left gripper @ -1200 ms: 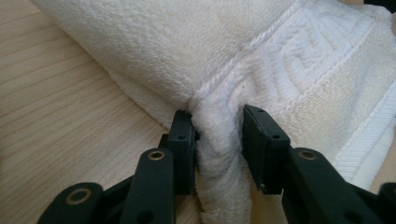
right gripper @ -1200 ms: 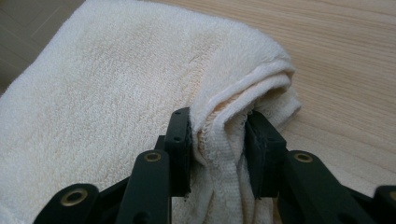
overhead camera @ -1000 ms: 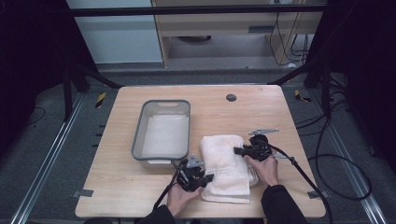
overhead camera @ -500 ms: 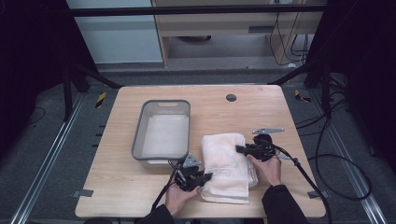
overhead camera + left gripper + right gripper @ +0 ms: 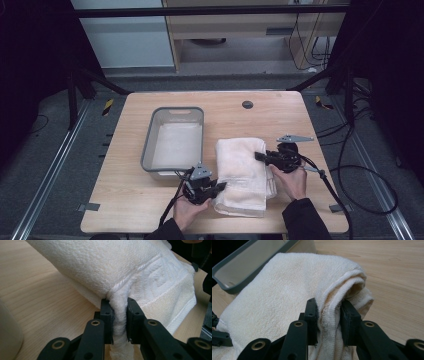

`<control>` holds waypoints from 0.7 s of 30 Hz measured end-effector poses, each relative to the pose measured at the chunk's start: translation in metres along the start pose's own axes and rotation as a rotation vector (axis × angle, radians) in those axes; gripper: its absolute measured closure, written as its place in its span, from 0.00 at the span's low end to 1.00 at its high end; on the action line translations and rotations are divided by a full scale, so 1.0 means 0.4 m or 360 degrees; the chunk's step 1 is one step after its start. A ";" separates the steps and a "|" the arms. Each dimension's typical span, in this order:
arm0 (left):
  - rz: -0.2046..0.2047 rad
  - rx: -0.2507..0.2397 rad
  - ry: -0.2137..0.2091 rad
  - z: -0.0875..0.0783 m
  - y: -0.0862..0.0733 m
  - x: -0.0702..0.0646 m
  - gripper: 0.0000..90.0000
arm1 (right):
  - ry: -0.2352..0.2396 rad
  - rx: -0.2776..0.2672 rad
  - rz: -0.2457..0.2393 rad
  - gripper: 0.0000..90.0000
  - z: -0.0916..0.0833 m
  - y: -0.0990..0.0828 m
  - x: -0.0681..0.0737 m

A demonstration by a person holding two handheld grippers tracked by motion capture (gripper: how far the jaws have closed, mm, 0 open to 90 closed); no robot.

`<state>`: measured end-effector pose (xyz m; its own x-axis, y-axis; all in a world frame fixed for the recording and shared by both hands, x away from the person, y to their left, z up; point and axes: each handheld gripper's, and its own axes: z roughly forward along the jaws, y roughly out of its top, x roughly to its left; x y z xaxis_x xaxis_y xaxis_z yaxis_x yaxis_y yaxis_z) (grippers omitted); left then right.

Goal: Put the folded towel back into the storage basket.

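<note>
**Both grippers clamped on the folded towel**

While the folded cream terry towel point(image 5: 243, 172) lies on the right half of the pale wooden table point(image 5: 125, 210), each gripper has a pinch of its cloth. The left gripper point(image 5: 220, 186) bites the towel's near-left edge; in the left gripper view its black jaws have just finished closing and stand narrow, with a ridge of the towel point(image 5: 120, 322) squeezed between the pads and the woven border band running off to the right. The right gripper point(image 5: 259, 156) grips the towel's right edge, farther from the person; in the right gripper view its jaws have also just closed on a thick fold of hem point(image 5: 329, 315), the layers bunched up between the pads.

Just left of the towel stands the grey rectangular plastic basin point(image 5: 148, 150), its near-right corner close to the left gripper and its long right wall running beside the towel's left edge. The towel's near edge sits near the table's front edge. Bare wood stretches beyond the towel towards a small dark round hole point(image 5: 247, 104), and a narrower strip stays free to the right, where the gripper's black cable point(image 5: 345, 175) trails off the table edge.
</note>
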<state>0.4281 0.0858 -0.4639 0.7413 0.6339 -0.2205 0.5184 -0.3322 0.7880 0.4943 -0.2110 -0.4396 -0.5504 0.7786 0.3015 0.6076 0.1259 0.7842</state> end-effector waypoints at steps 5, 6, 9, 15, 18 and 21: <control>0.0024 -0.0038 -0.0002 -0.025 0.014 -0.007 0.86 | 0.0010 -0.0040 -0.0012 0.79 -0.016 0.011 0.011; 0.0024 -0.0038 -0.0002 -0.025 0.014 -0.007 0.86 | 0.0010 -0.0040 -0.0012 0.79 -0.016 0.011 0.011; 0.0030 -0.0078 -0.0004 -0.042 0.026 -0.011 0.86 | 0.0008 -0.0078 -0.0038 0.79 -0.029 0.023 0.023; 0.0050 -0.0130 -0.0002 -0.071 0.043 -0.015 0.86 | 0.0020 -0.0142 -0.0062 0.79 -0.047 0.038 0.038; 0.0059 -0.0151 0.0003 -0.079 0.048 -0.018 0.86 | 0.0024 -0.0157 -0.0070 0.79 -0.051 0.044 0.044; 0.0065 -0.0172 0.0011 -0.090 0.055 -0.019 0.86 | 0.0023 -0.0189 -0.0097 0.79 -0.058 0.055 0.055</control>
<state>0.4186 0.0988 -0.4243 0.7577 0.6264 -0.1831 0.4384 -0.2808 0.8538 0.4824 -0.2052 -0.4031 -0.5929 0.7628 0.2582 0.5010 0.0984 0.8599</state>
